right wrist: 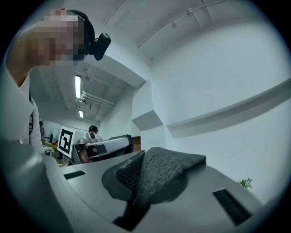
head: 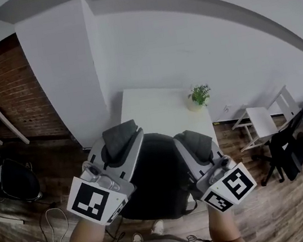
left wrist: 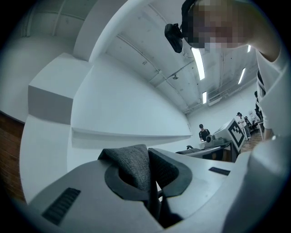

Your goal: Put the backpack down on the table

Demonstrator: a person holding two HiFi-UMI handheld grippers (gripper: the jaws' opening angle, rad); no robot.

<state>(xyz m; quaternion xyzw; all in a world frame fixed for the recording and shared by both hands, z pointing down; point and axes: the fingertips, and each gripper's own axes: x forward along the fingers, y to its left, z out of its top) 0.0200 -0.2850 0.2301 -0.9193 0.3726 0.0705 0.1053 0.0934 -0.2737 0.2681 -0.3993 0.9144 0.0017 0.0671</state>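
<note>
Backpack (head: 154,174) matt woven cloth; table (head: 155,111) smooth, matt; floor (head: 21,235) wood.

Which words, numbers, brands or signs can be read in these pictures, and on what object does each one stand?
No readable word, number or brand name appears in any view.
Left gripper cube: a square black-and-white marker, a pattern, not letters.
Right gripper cube: another square marker, also only a pattern.
Backpack: no label or logo shows.
</note>
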